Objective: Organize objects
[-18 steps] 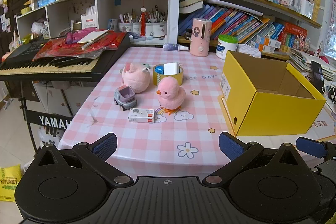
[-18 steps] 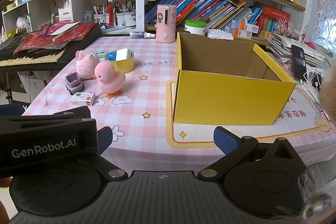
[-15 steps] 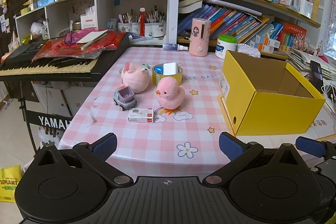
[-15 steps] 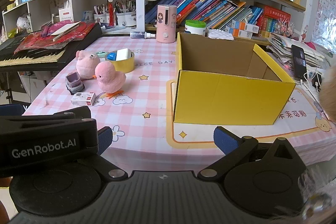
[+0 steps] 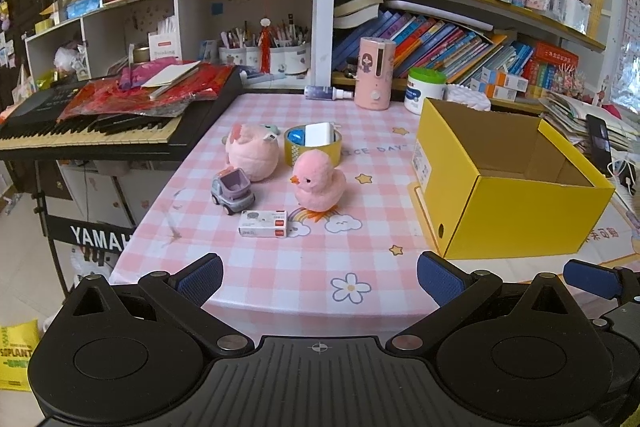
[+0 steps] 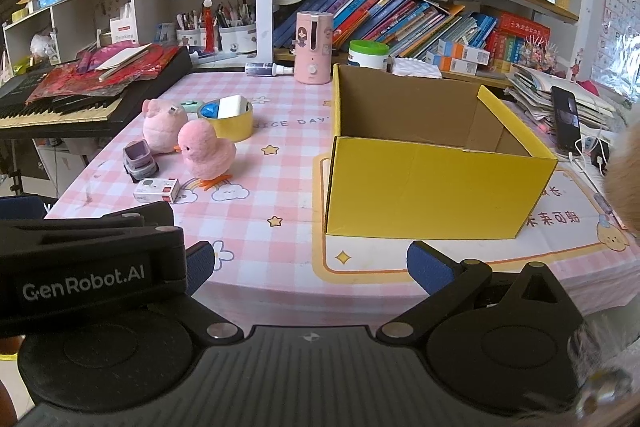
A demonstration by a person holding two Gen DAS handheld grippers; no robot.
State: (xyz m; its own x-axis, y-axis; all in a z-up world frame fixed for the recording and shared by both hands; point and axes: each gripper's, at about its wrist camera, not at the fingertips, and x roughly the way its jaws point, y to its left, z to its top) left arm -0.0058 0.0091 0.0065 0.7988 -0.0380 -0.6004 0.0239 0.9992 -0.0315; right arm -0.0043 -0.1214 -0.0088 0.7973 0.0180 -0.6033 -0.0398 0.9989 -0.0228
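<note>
An open, empty yellow box (image 5: 508,203) (image 6: 436,183) stands on the right of the pink checked table. Left of it lie a pink plush chick (image 5: 318,183) (image 6: 208,149), a round pink plush (image 5: 252,155) (image 6: 162,127), a small purple toy truck (image 5: 232,189) (image 6: 140,161), a small white carton (image 5: 263,223) (image 6: 157,189) and a yellow tape roll (image 5: 313,147) (image 6: 228,121) with a white item inside. My left gripper (image 5: 320,277) is open and empty at the table's near edge. My right gripper (image 6: 310,267) is open and empty before the box.
A black keyboard (image 5: 92,131) covered with red papers juts over the table's left side. A pink dispenser (image 5: 376,73), a white jar (image 5: 425,91) and a small bottle (image 5: 326,92) stand at the back. Bookshelves rise behind. A phone (image 6: 565,125) lies far right.
</note>
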